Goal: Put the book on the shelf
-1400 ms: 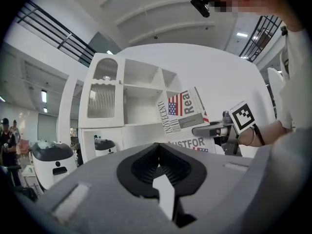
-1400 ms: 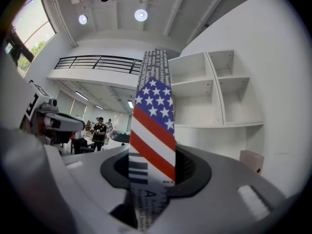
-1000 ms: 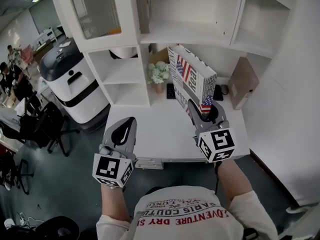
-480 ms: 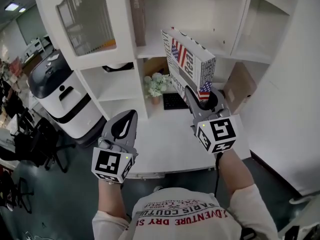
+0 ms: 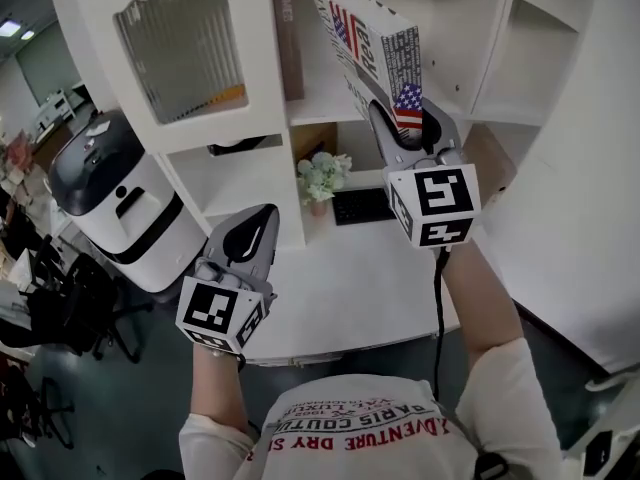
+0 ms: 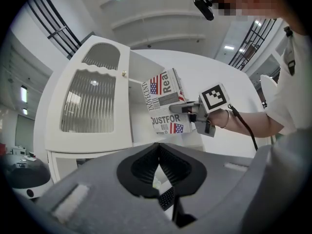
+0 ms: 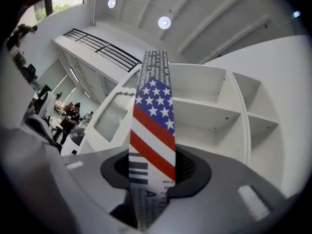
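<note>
Book (image 5: pixel 368 38) clamped at near edge by right claw (image 5: pixel 405 118). To be held upright, lifted clear of shelf (image 5: pixel 322 106) lip, slid far. Left claw (image 5: pixel 250 246) closed together, empty.

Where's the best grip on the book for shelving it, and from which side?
Probably its lower end, across the thickness, from below, as the right gripper has it. The book is flat and stands roughly upright, so the jaws span its narrow side, and the free upper part can enter the open shelf bay first.
</note>
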Demonstrator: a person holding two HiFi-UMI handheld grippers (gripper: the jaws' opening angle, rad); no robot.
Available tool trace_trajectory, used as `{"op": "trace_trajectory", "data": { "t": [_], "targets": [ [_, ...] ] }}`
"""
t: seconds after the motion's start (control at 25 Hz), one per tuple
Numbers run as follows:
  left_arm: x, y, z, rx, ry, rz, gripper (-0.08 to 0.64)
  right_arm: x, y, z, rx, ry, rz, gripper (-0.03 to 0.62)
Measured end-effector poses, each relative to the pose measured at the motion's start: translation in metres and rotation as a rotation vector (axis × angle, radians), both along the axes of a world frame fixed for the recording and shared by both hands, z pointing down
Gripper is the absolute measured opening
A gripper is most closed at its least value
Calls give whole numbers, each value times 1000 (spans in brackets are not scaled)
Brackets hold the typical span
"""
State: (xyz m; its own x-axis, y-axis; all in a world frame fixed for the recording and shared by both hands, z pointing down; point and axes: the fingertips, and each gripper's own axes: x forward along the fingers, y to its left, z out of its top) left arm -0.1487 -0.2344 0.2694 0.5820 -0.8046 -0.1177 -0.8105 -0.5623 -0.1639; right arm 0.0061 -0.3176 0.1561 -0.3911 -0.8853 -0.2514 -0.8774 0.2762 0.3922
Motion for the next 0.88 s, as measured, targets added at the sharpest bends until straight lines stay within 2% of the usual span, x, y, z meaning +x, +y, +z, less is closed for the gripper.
{"op": "trace_trajectory", "data": {
  "t": [0.24,0.44,0.68,0.88],
  "targets": [
    [-3,-12,8,-8,-21,8,5,-5,-58,-12,-34,32,72,152],
    [-6,-34,1,6,-11,-17,5,-6,-103,-10,-118,-22,38,152],
    [0,-58,5,10,-14,-36,5,-12,-153,0,-158,2,42,153],
    [0,-81,16,-5,-39,-65,5,-20,-181,8,-137,69,56,156]
  ]
}}
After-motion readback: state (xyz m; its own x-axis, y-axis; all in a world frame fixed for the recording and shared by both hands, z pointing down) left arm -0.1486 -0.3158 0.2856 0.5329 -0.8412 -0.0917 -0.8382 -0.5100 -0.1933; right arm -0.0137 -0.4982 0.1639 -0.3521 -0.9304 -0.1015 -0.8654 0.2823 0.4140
